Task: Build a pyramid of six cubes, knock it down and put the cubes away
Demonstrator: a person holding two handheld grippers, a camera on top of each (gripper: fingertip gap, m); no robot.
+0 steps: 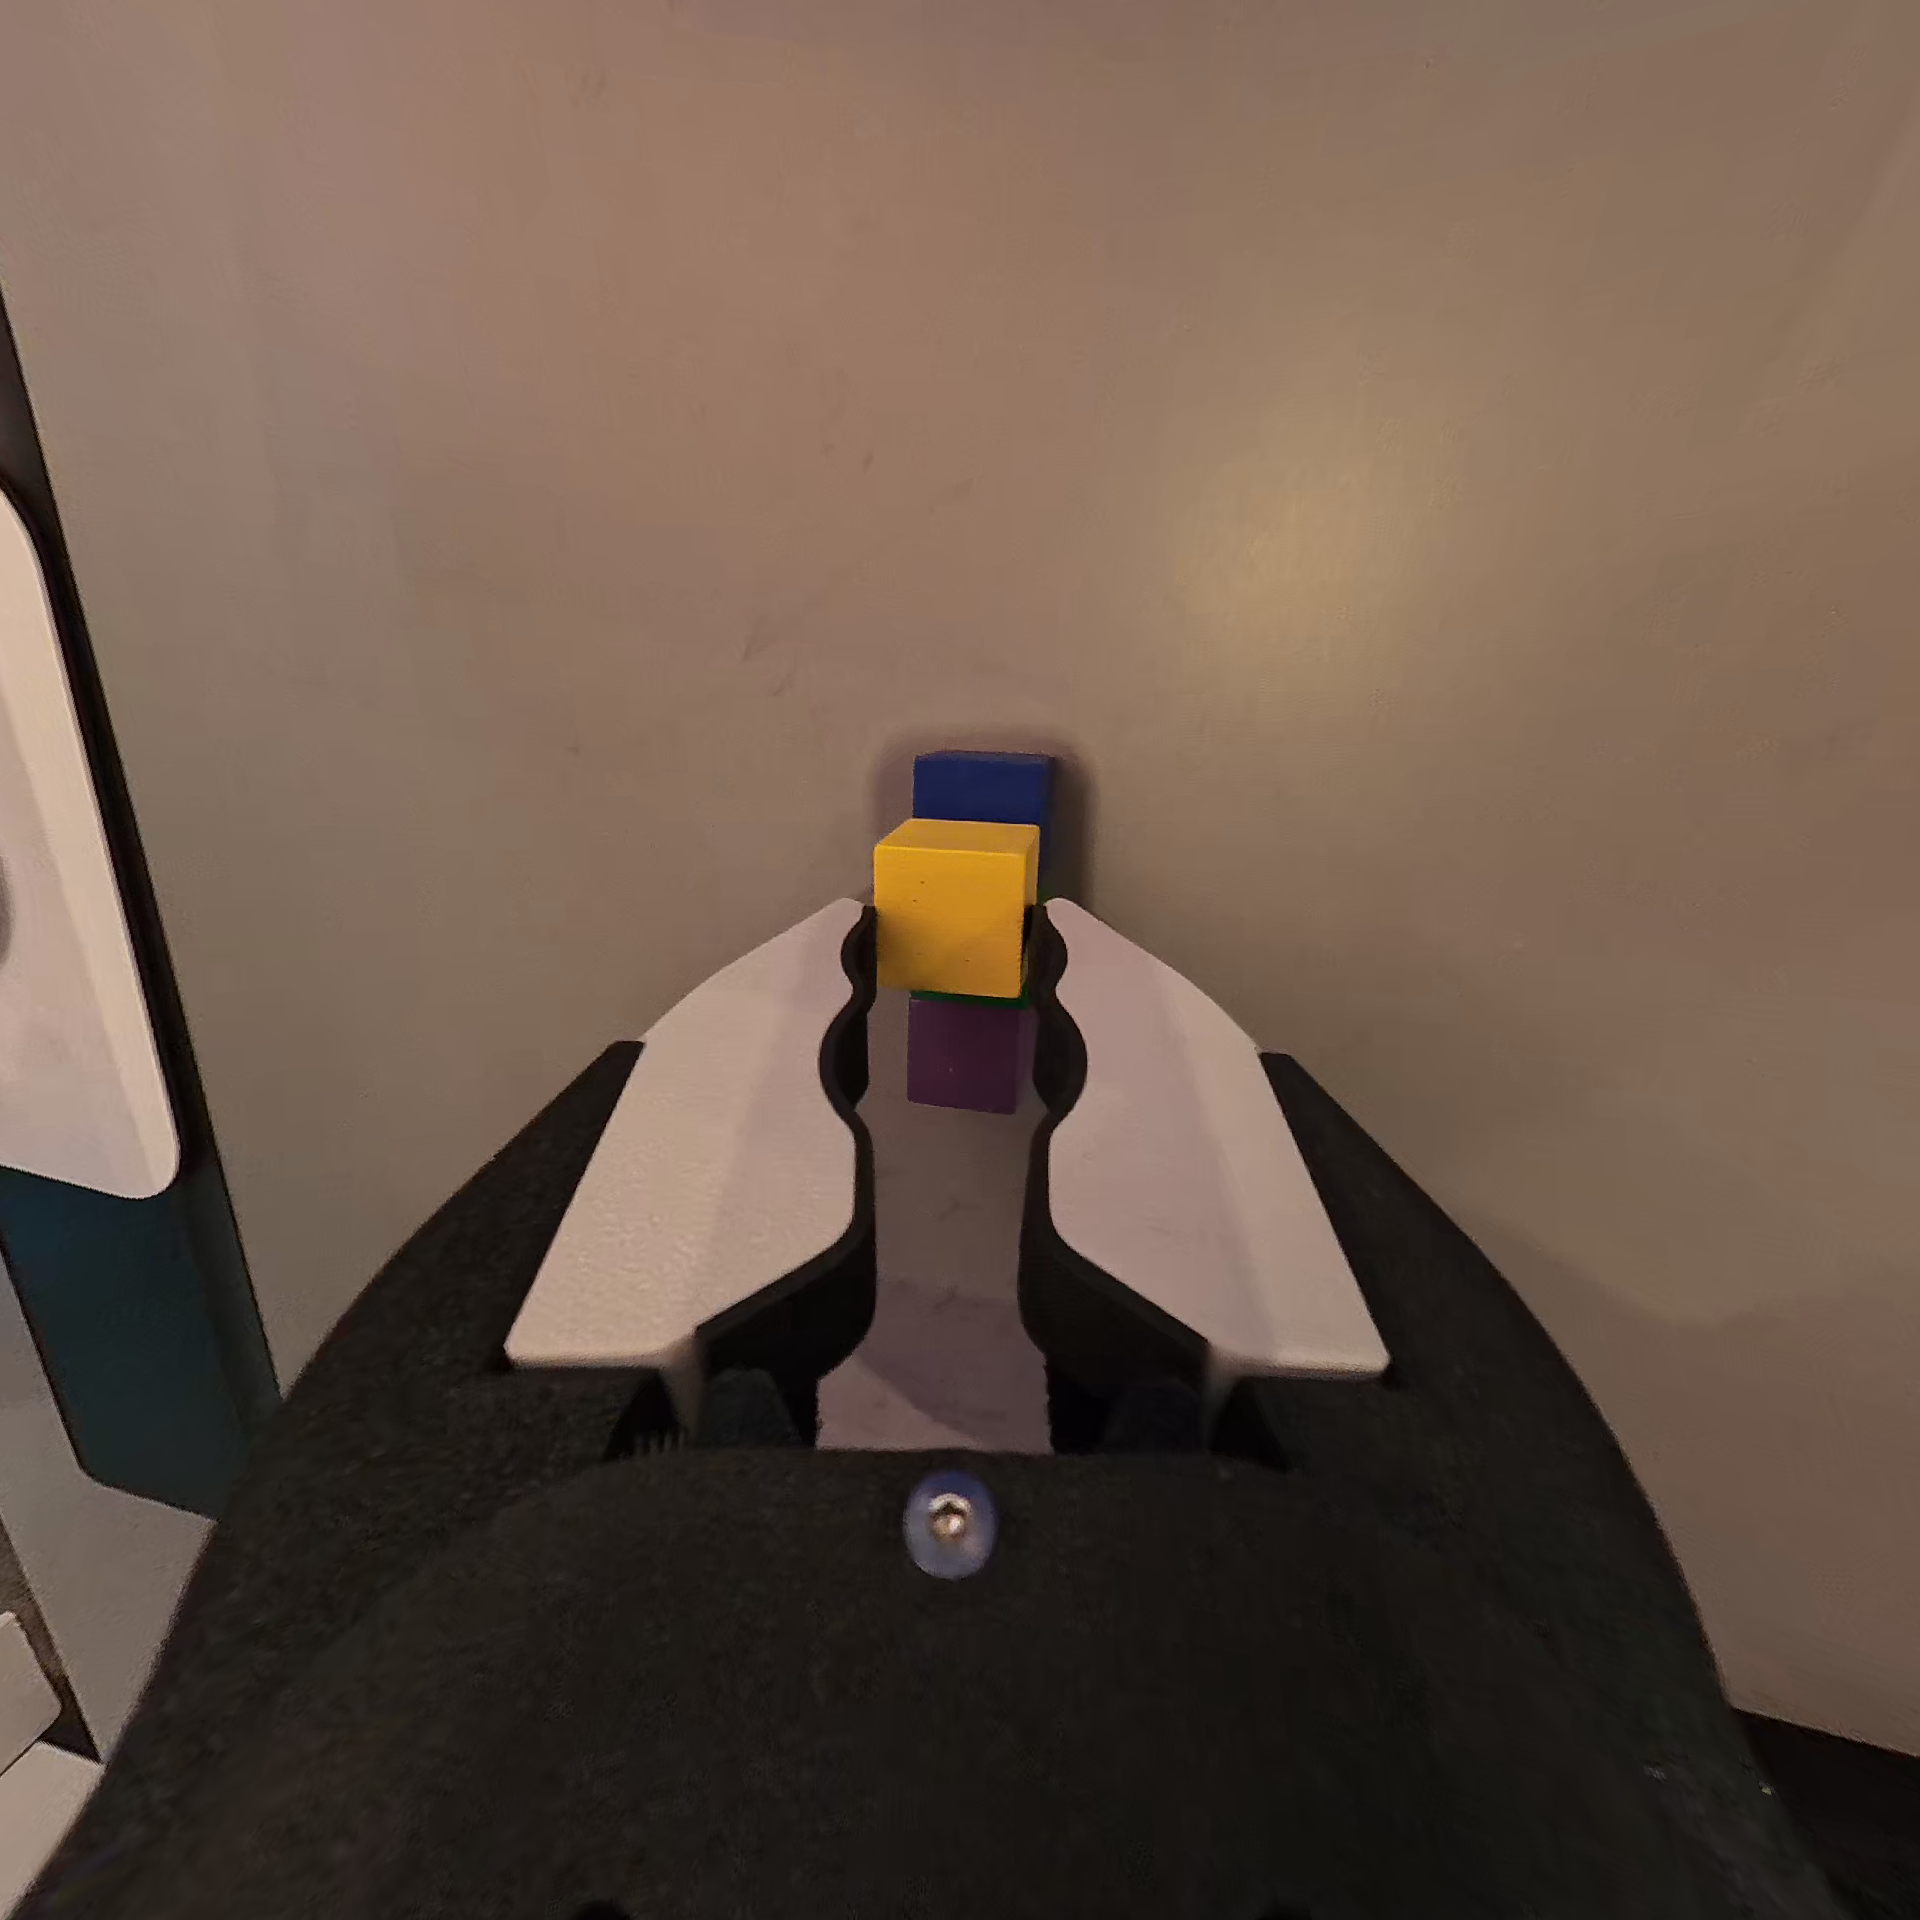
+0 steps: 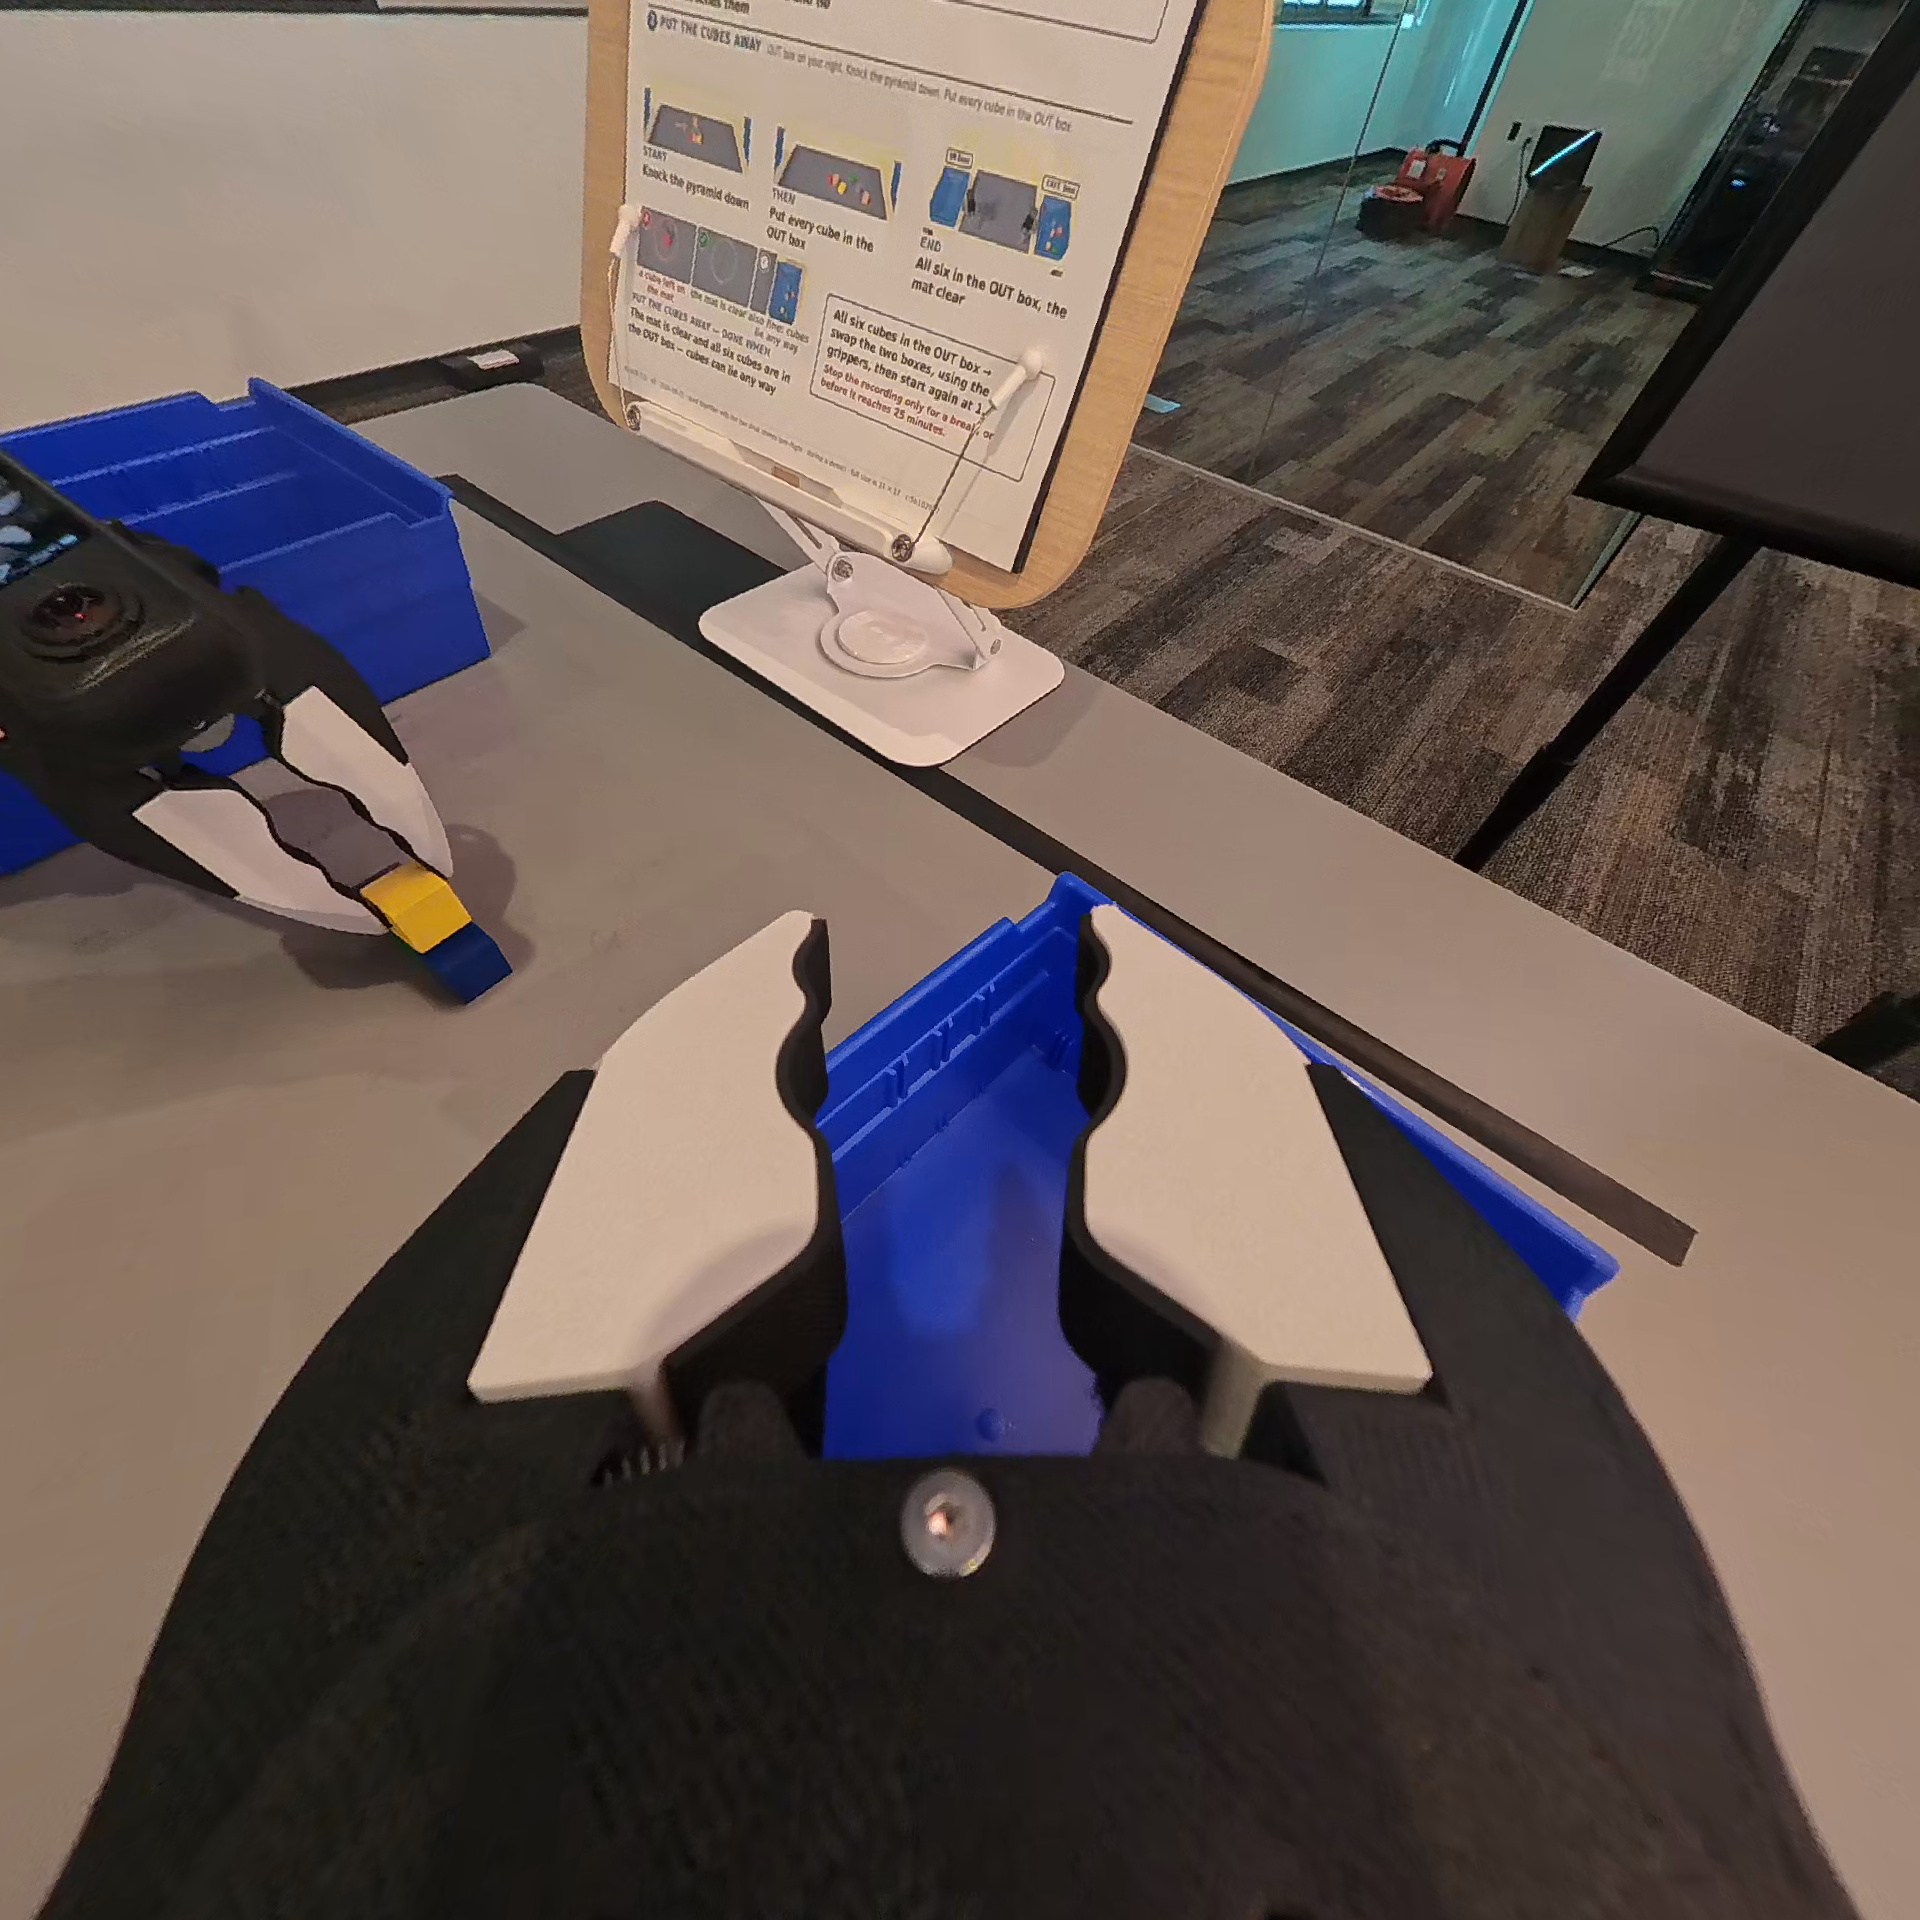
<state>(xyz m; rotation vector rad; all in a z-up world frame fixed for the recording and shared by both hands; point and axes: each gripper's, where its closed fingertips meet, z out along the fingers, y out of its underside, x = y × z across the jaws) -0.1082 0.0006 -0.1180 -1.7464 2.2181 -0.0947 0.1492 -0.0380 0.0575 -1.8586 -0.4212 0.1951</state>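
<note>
Yellow wooden cube (image 1: 954, 906) clamped between left gripper (image 1: 954, 925) tips, above green sliver, one purple cube (image 1: 962, 1058), one blue cube (image 1: 982, 788) on grey mat (image 1: 1351, 520). Right gripper (image 2: 951, 971) parted, empty, over near blue plastic bin (image 2: 935, 1247); second bin (image 2: 312, 520) far left; instruction stand (image 2: 883, 312) behind.

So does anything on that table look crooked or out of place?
Nothing stands out. The left tongs grip a yellow cube squarely over a row of purple, green and blue cubes. The right tongs hang open over a blue bin that shows no cubes.
</note>
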